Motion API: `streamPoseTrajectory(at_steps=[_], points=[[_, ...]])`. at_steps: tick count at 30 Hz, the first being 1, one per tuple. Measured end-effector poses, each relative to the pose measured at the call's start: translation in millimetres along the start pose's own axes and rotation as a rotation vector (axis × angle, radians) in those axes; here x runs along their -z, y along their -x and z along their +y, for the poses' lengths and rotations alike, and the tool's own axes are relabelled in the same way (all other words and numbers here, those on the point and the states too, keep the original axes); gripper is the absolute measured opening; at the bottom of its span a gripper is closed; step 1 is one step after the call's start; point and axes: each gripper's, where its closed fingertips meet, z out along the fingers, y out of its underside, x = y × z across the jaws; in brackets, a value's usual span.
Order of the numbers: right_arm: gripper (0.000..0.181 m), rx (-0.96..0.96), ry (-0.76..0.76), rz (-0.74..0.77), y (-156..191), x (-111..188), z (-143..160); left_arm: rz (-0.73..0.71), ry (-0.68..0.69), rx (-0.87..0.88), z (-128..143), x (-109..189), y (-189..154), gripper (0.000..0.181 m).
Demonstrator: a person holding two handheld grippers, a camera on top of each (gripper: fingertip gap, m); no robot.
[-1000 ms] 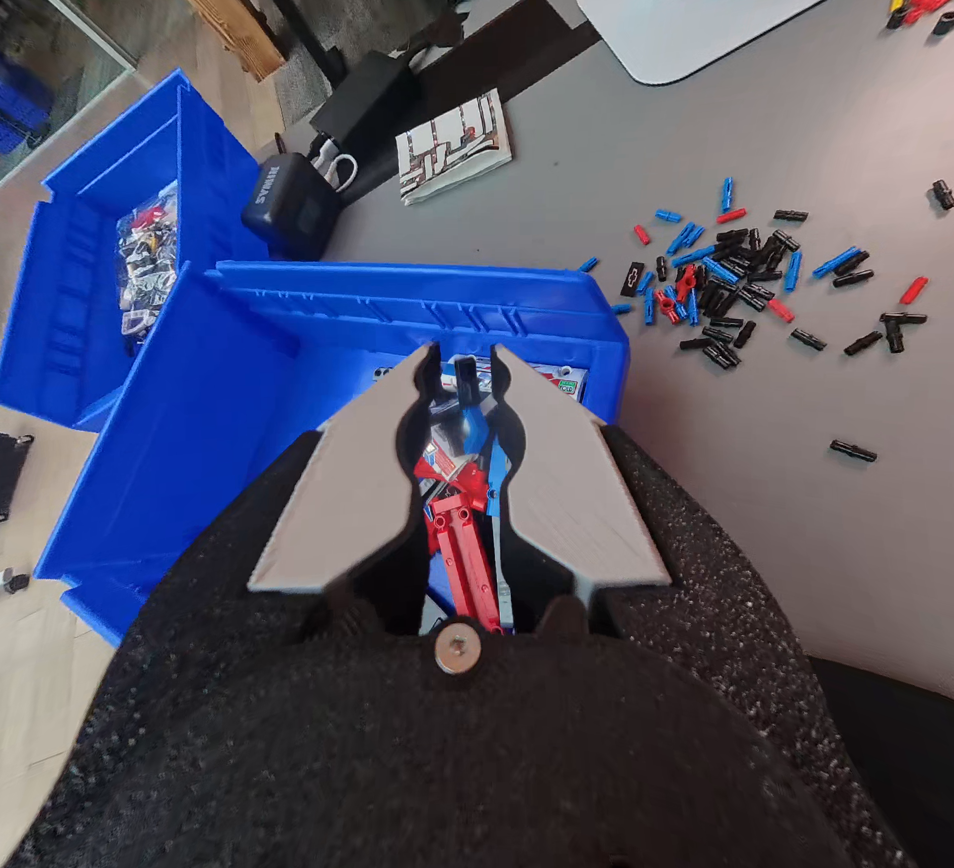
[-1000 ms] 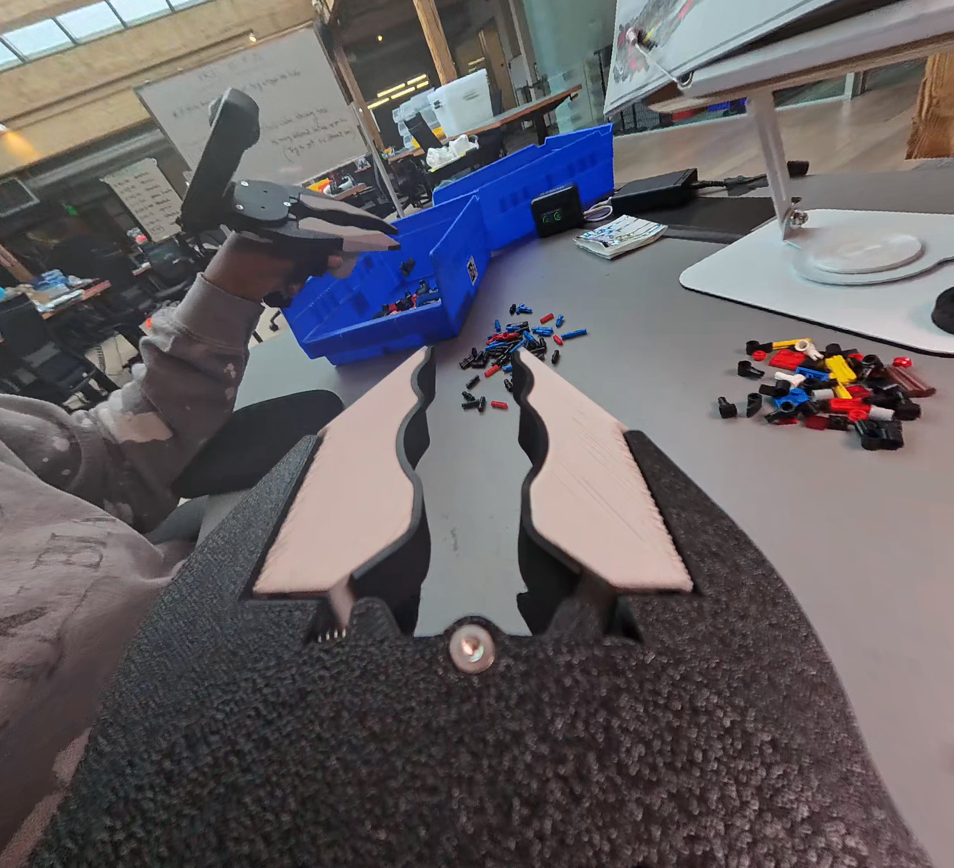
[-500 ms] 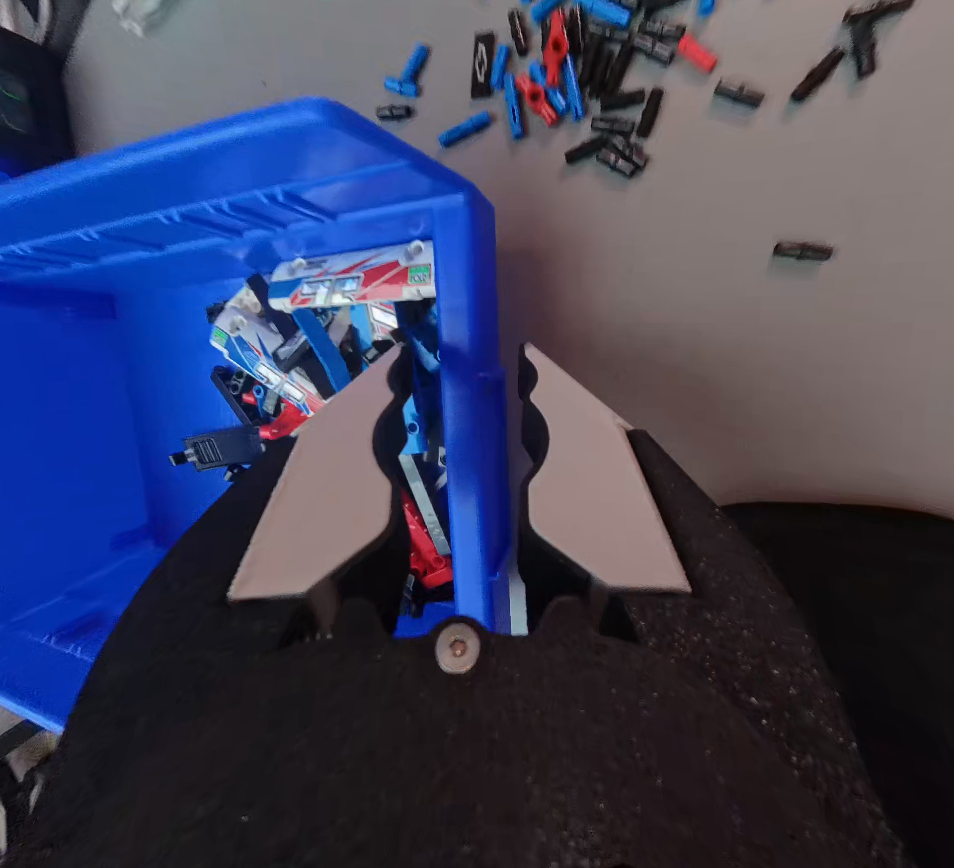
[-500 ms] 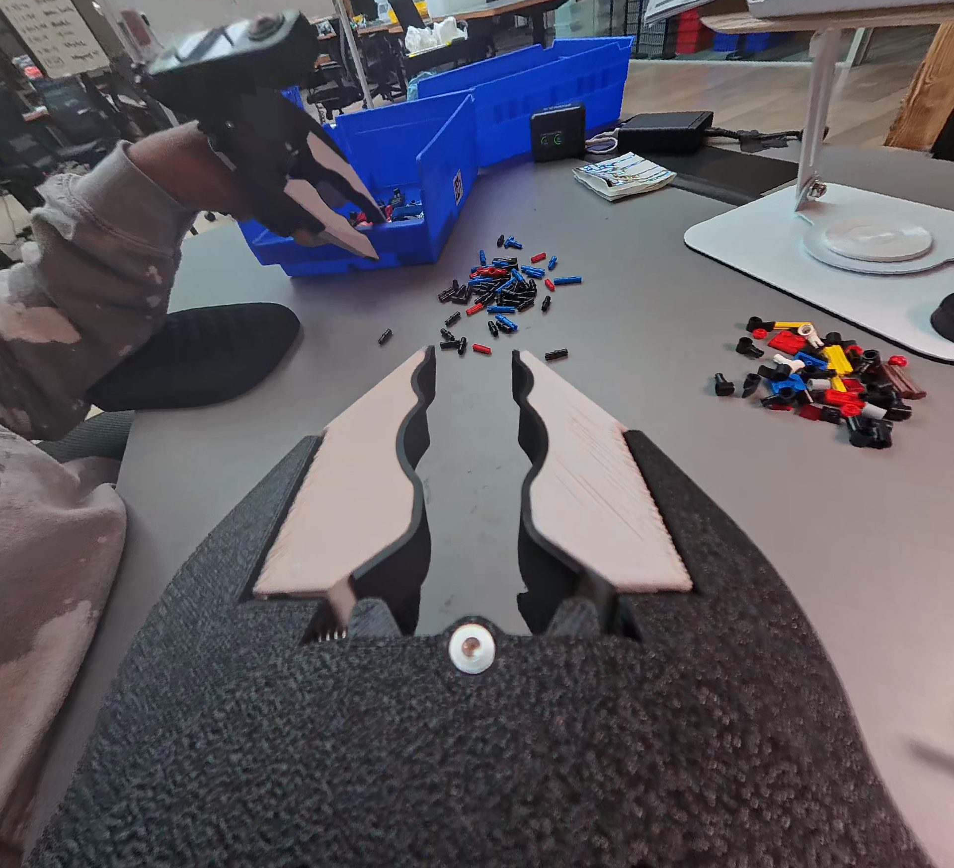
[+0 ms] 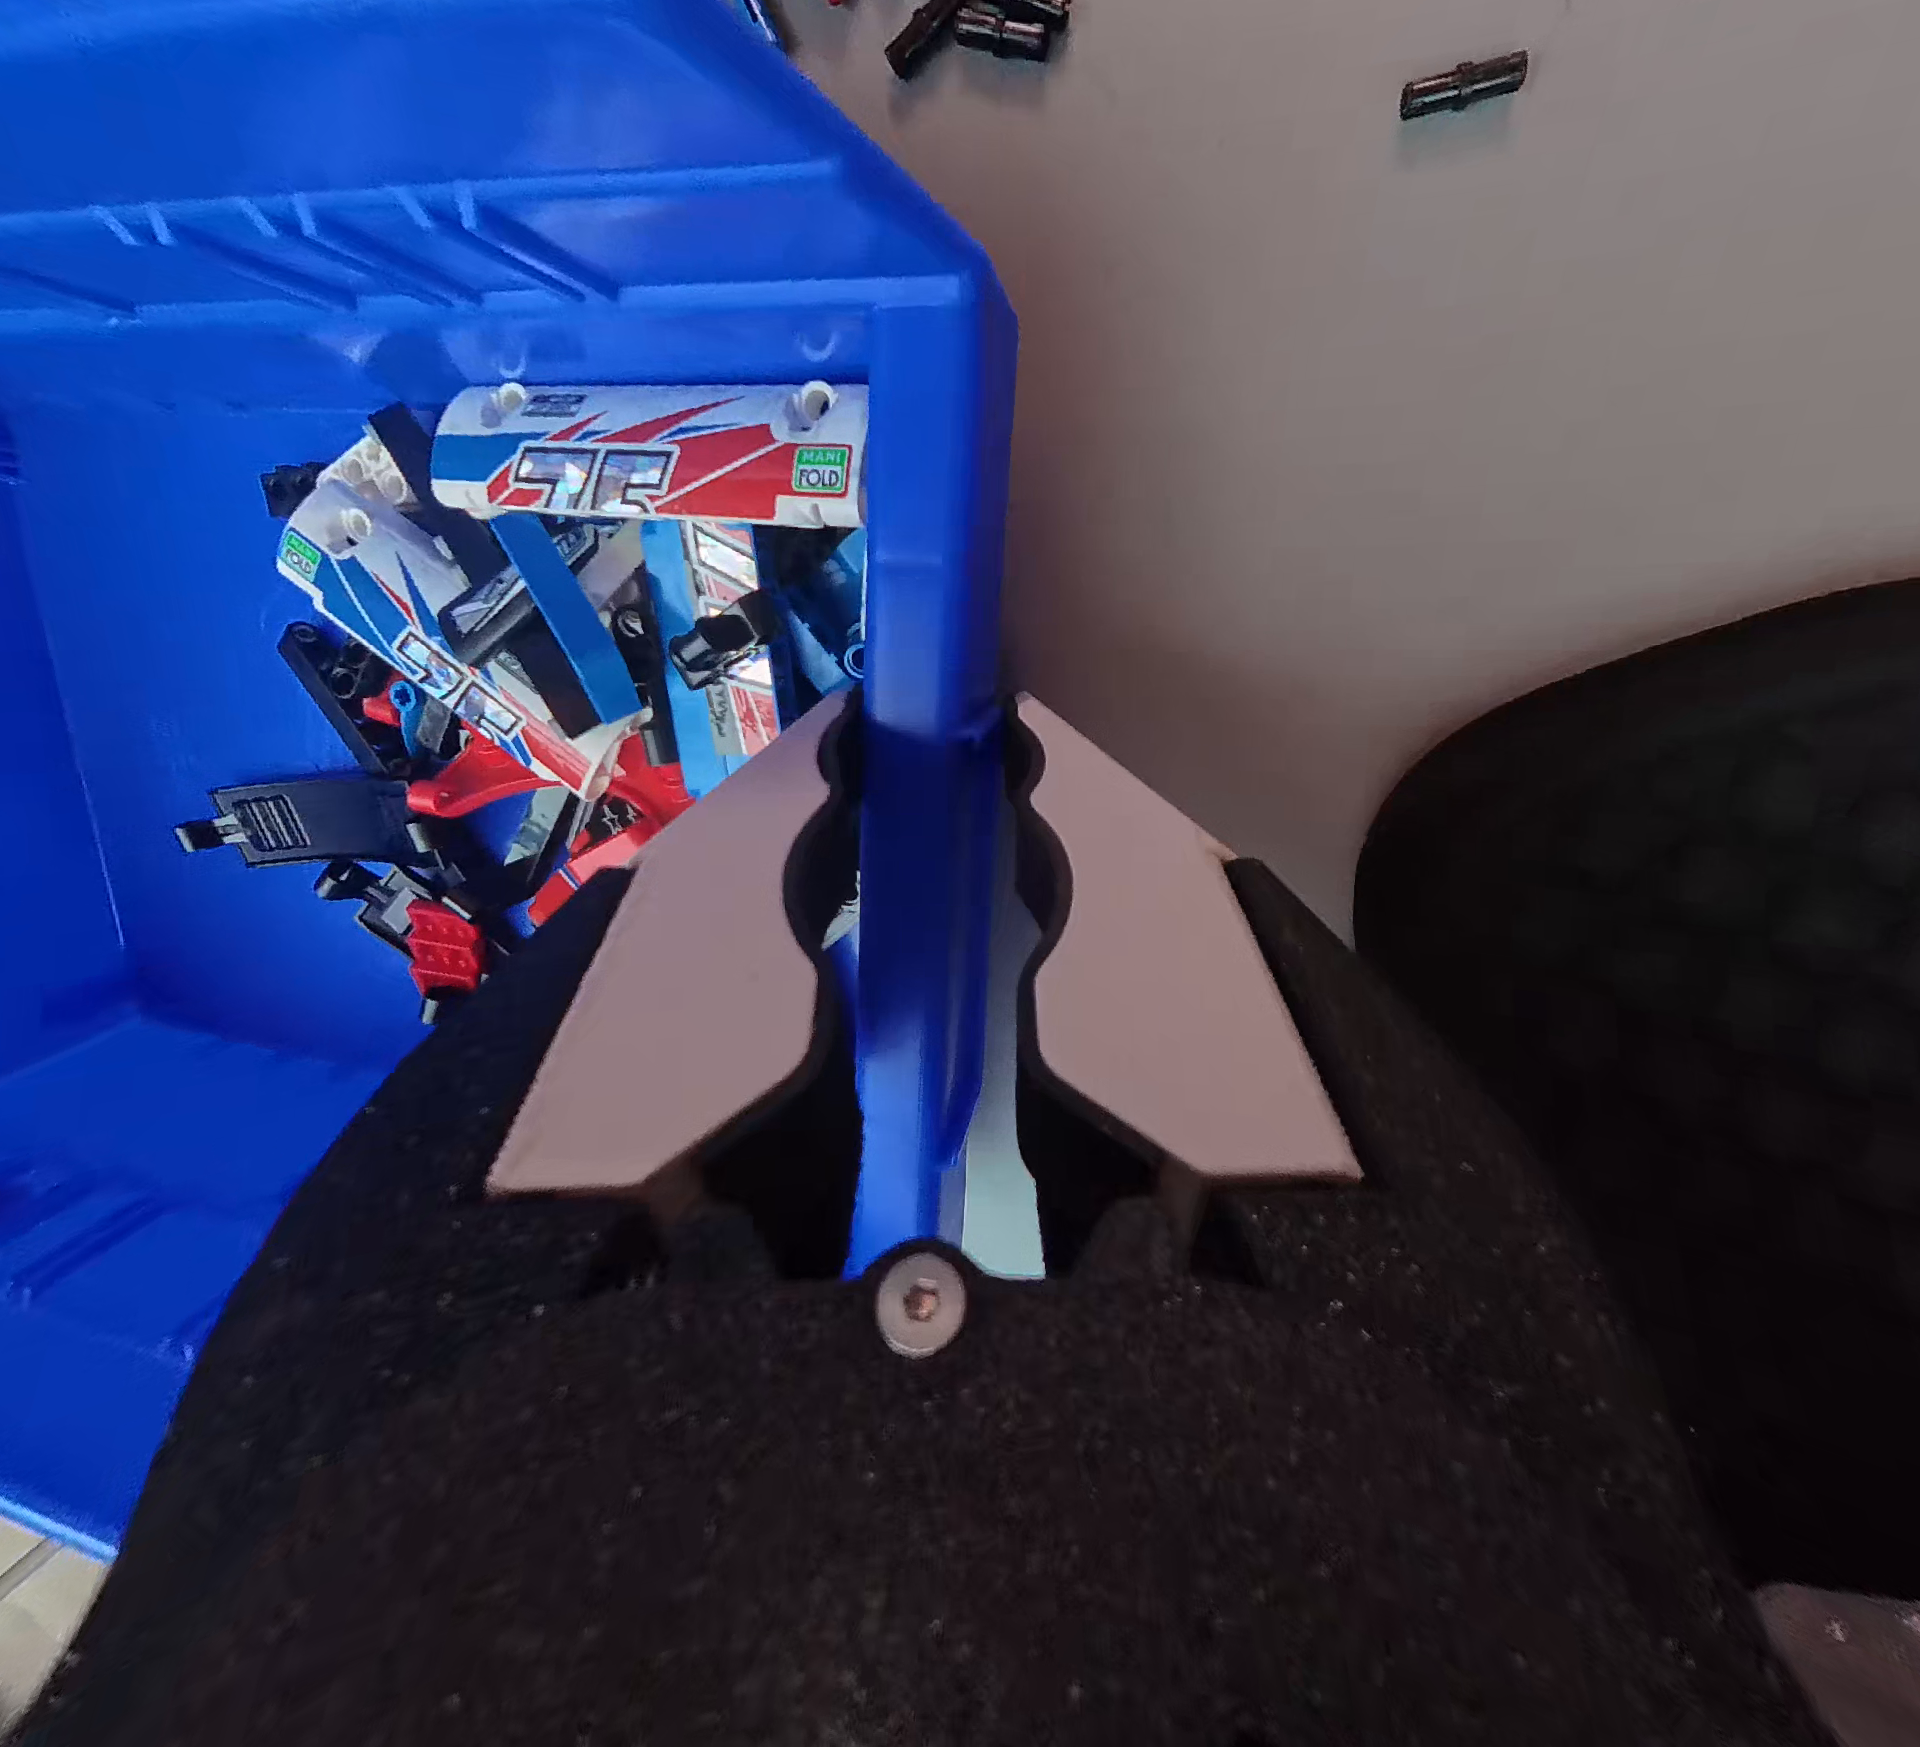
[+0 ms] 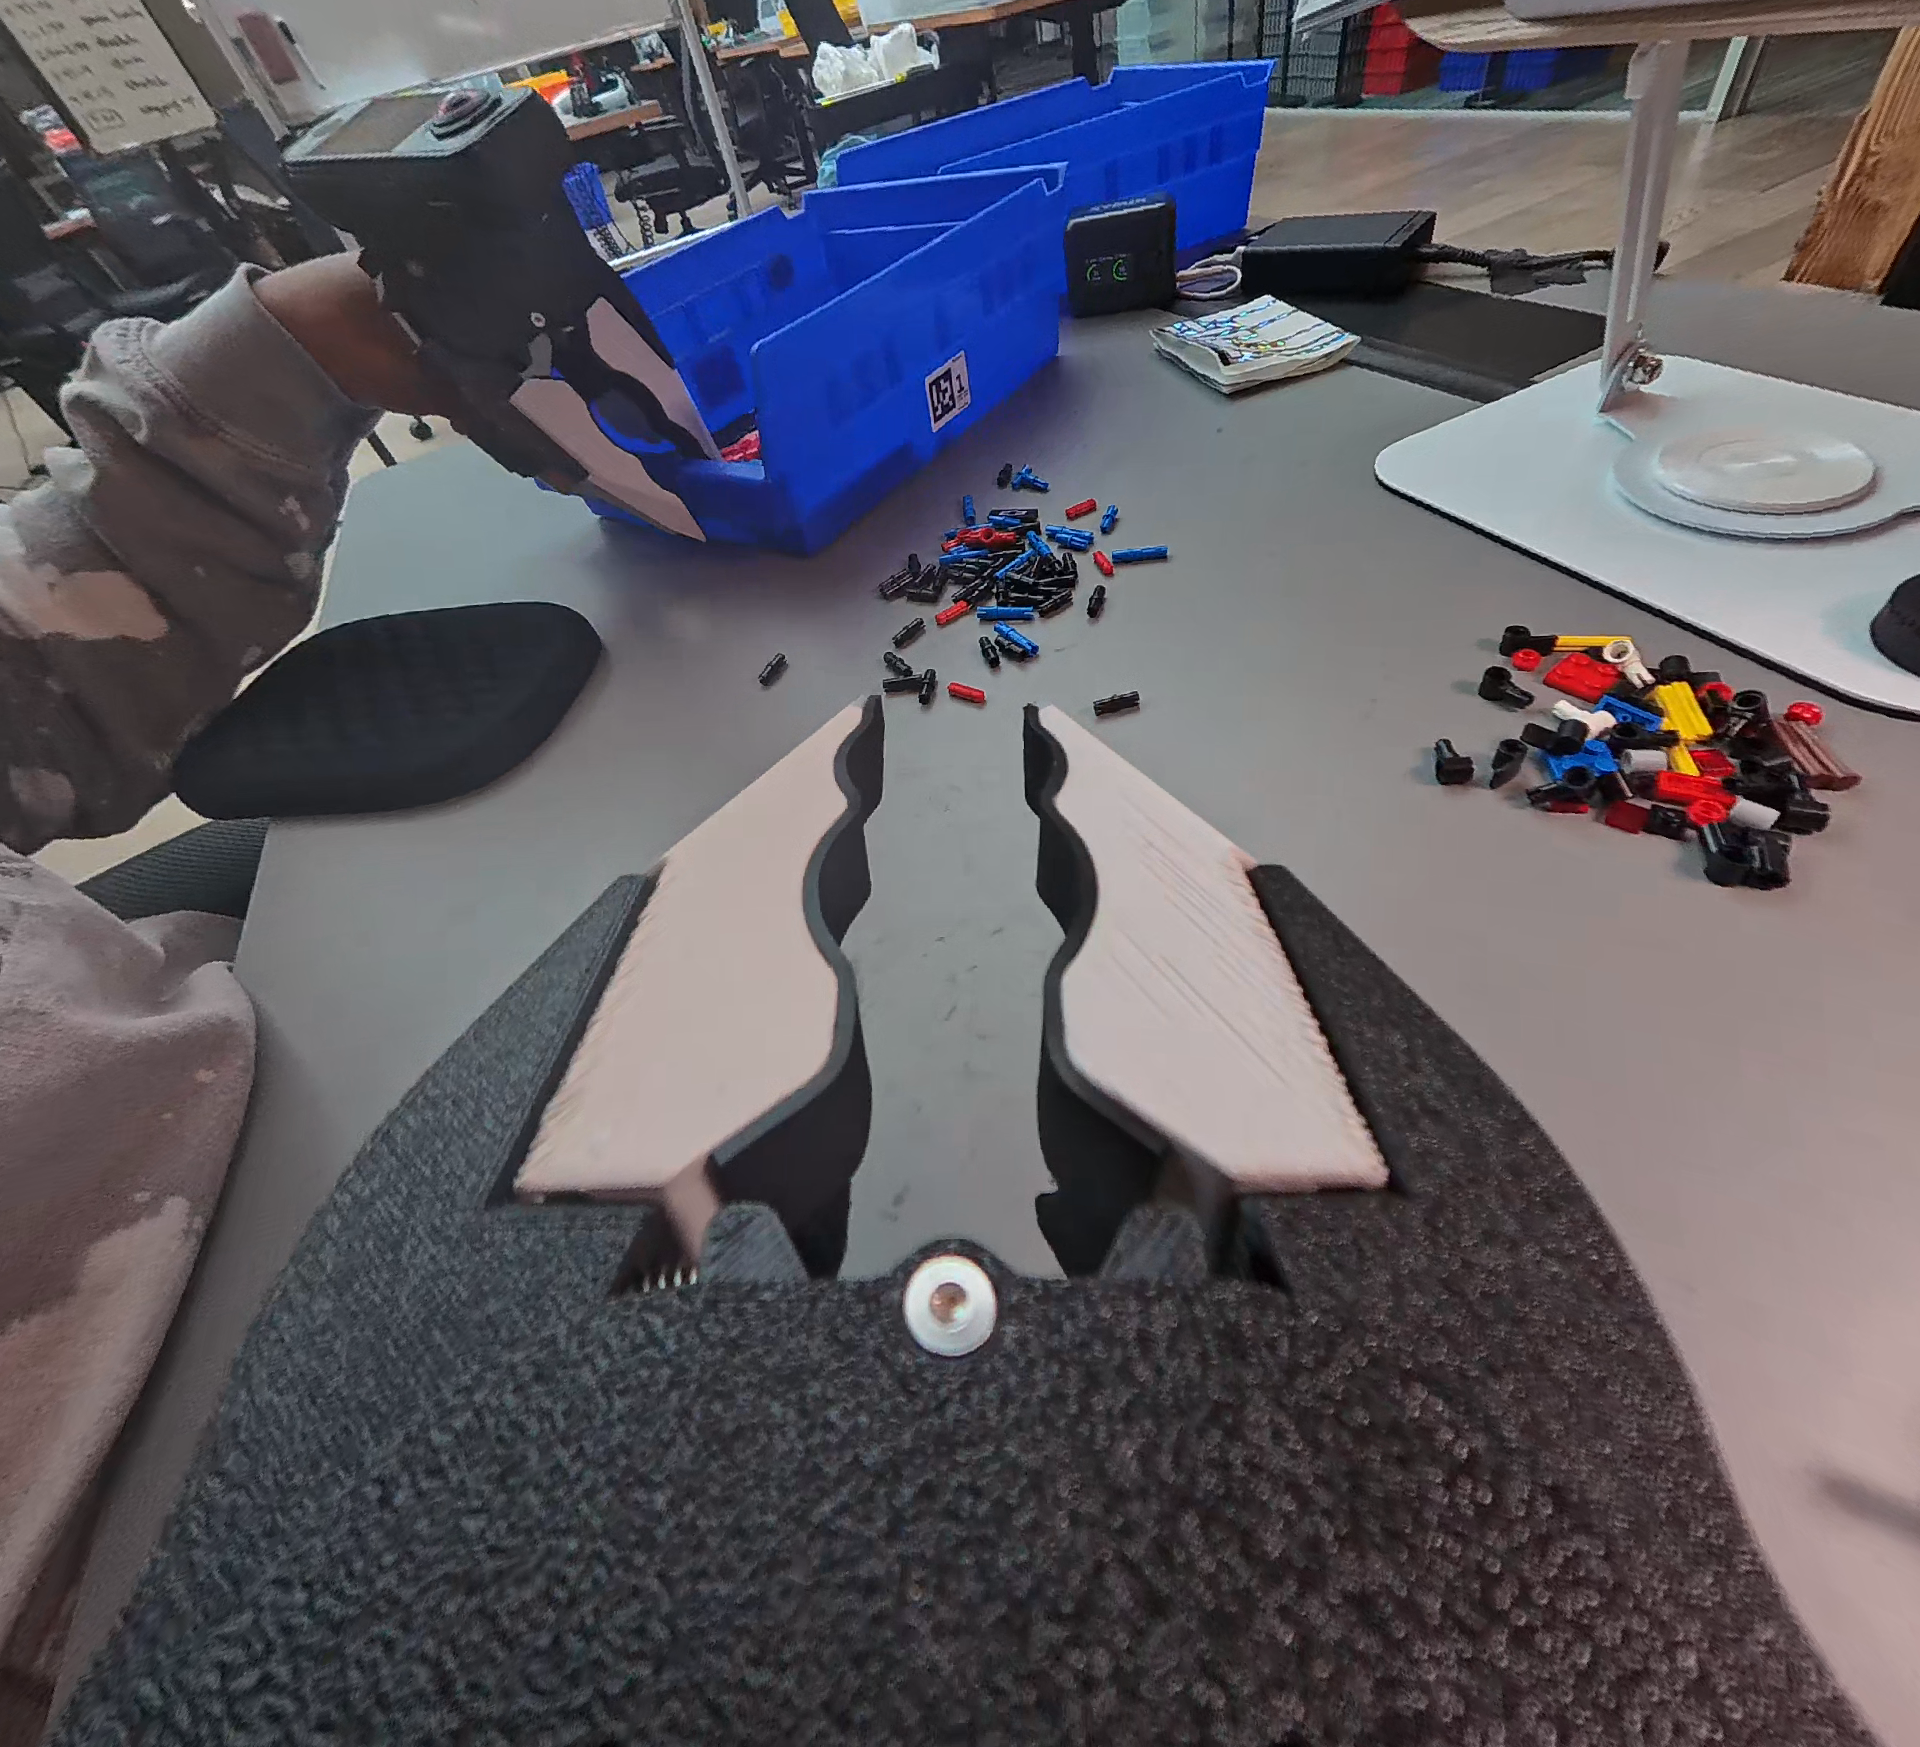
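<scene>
Left wrist view has the left gripper point(image 5: 928, 710) straddling and seemingly pinching the side wall of the blue bin point(image 5: 940, 492) of building pieces, while the right gripper point(image 6: 953, 710) hangs narrowly parted, empty, over the grey table point(image 6: 1299, 866).

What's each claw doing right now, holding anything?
Left claw: closed on the blue bin wall, one finger inside, one outside.
Right claw: open, empty, above the grey table.

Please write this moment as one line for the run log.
left gripper: fingers astride blue bin wall, touching it | right gripper: open, empty, over grey table | nearest: small pins
</scene>
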Motion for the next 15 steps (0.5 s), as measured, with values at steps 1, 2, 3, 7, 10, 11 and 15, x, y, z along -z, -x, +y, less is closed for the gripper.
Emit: streamPoseTrajectory(at_steps=[1, 2, 3, 7, 10, 11, 15], points=[[0.027, 0.004, 0.001, 0.001, 0.2, 0.0, 0.1, 0.002, 0.001, 0.001, 0.0, 0.0, -0.1, 0.024], [0.026, 0.007, 0.001, 0.002, 0.3, 0.2, -0.3, 0.004, 0.001, 0.005, 0.0, -0.1, -0.1, 0.025], [0.026, 0.008, -0.001, 0.003, 0.4, 0.6, -0.8, 0.006, 0.000, 0.011, 0.0, -0.1, -0.2, 0.024], [0.026, 0.020, -0.015, 0.014, -1.4, 5.8, -6.6, 0.009, -0.013, 0.037, 0.2, -0.1, -0.1, 0.024], [0.026, 0.042, -0.052, 0.061, -9.9, 19.0, -20.4, -0.006, -0.021, 0.037, 0.1, -0.6, 2.3, 0.024], [0.027, 0.040, -0.072, 0.078, -13.4, 25.1, -26.2, -0.016, -0.026, 0.038, 0.1, -1.0, 4.2, 0.025], [0.033, 0.035, -0.145, 0.159, -27.0, 55.4, -45.2, -0.084, -0.074, 0.065, -4.6, 6.3, 9.1, 0.028]])
